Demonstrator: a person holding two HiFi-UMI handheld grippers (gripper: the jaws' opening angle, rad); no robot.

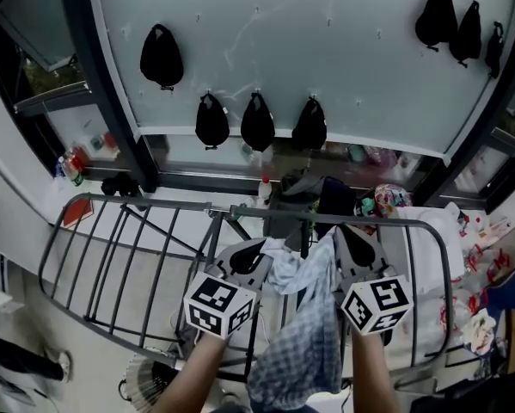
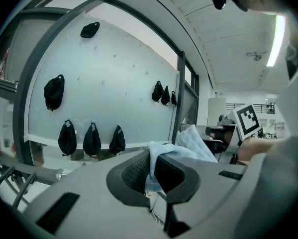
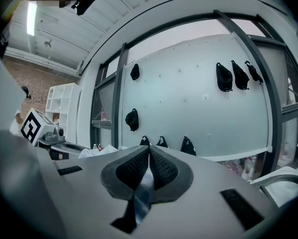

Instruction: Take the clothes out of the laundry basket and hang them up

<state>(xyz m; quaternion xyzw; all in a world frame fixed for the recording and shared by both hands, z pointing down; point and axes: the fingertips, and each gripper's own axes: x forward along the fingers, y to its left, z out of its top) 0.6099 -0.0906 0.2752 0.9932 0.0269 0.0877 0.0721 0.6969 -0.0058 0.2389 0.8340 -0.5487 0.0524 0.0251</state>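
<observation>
- The frosted panel (image 1: 326, 50) fills the far side, beyond the rack's far edge.
- The drying rack (image 1: 180, 203) spreads below your hands, its bars running toward you.
- The checked garment (image 1: 304, 334) is bunched between your two grippers over the rack's right half. It trails down past the near edge.
- Your left gripper (image 1: 244, 255) is clamped on a pale fold of that cloth, with the jaws nearly together.
- Your right gripper (image 1: 353, 246) pinches a thin edge of the same garment, its jaws closed tight on it.
- A pale slatted thing (image 1: 141, 379) under the near left corner may be the laundry basket; it is too dim to tell.
- Small black bags (image 1: 257, 123) hang on the panel.
</observation>
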